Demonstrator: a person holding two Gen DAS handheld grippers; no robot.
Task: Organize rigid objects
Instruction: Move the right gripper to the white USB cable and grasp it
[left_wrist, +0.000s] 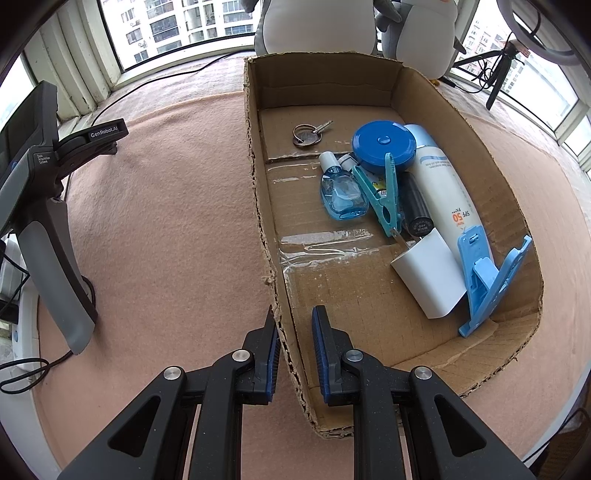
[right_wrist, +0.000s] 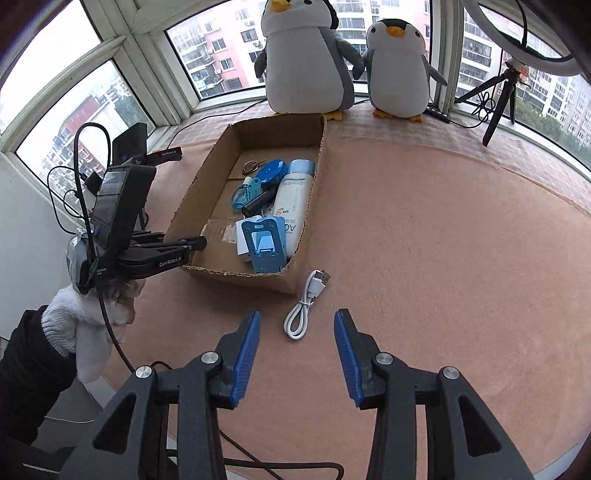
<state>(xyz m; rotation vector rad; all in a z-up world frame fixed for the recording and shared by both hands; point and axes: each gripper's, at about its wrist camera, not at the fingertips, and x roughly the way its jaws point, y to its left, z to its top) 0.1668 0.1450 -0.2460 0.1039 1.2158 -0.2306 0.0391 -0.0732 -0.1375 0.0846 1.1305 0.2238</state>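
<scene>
Left gripper (left_wrist: 293, 354) is clamped on the near left wall of the cardboard box (left_wrist: 509, 206), one pad outside and one inside. My read is that it's there as an anchor, so the box doesn't slide on the pink mat (right_wrist: 443, 258) while the other hand loads it. In the right wrist view the same gripper shows at centre left, biting the box's near corner, with a white-gloved hand (right_wrist: 92, 317) on the handle below it. Right gripper (right_wrist: 297, 343) has its jaws parted with nothing between the pads, and it points down at the white USB cable (right_wrist: 304, 306), which lies loosely coiled on the mat just in front of the box's near right corner, centre of frame. It's the only loose item I can see outside the box, so likely the next pick. Already inside, bunched along the right wall: sunscreen bottle (left_wrist: 443, 184), blue round tape measure (left_wrist: 384, 144), teal clothes peg (left_wrist: 380, 195), small blue bottle (left_wrist: 341, 192), black tube (left_wrist: 415, 206), white cup (left_wrist: 428, 273), blue folding stand (left_wrist: 491, 280). The key ring (left_wrist: 308, 133) sits apart, toward the far end. The box's left half is bare floor, so there's room for the cable.
</scene>
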